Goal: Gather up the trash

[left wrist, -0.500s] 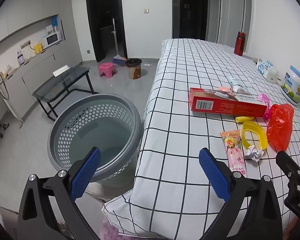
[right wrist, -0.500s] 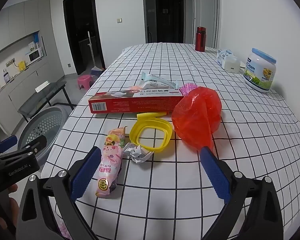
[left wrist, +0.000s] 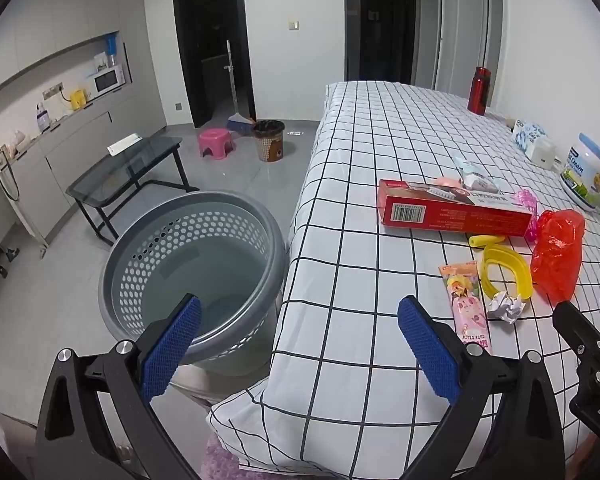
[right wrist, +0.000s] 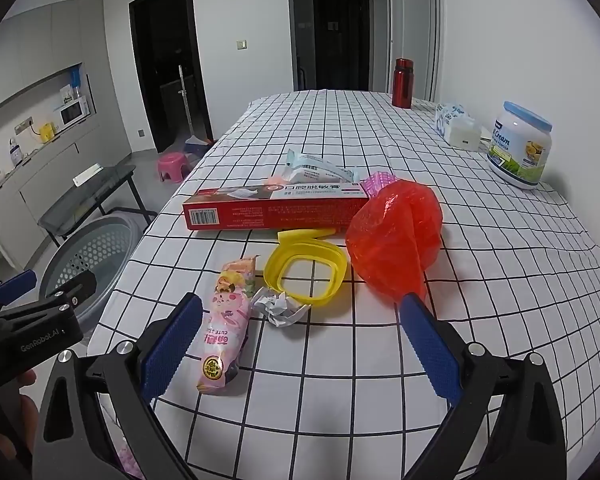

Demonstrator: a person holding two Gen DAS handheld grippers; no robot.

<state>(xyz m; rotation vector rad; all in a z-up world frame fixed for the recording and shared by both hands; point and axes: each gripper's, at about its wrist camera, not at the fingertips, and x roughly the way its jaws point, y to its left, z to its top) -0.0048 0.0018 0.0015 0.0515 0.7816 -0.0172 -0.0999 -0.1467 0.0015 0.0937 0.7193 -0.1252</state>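
You're at a bed (right wrist: 480, 280) with a white, black-checked sheet in a bare white room, and a grey basket (left wrist: 188, 216) stands on the floor just beside the bed's left edge. Almost nothing has changed since half a second ago: the litter lies where it lay and both views frame the scene as before, so no piece has been collected and the basket looks empty. Your left gripper (left wrist: 296, 348) hangs over the gap between basket and bed corner, jaws wide apart with nothing between them. Your right gripper (right wrist: 300, 346) hovers above the litter, jaws equally wide and empty; the paper ball (right wrist: 280, 308) lies just ahead between its fingers, the pink wrapper (right wrist: 224, 328) passes behind its left finger, and the yellow ring (right wrist: 304, 276), red bag (right wrist: 392, 240) and red box (right wrist: 272, 208) sit beyond. The paper ball looks like the nearest first pick.
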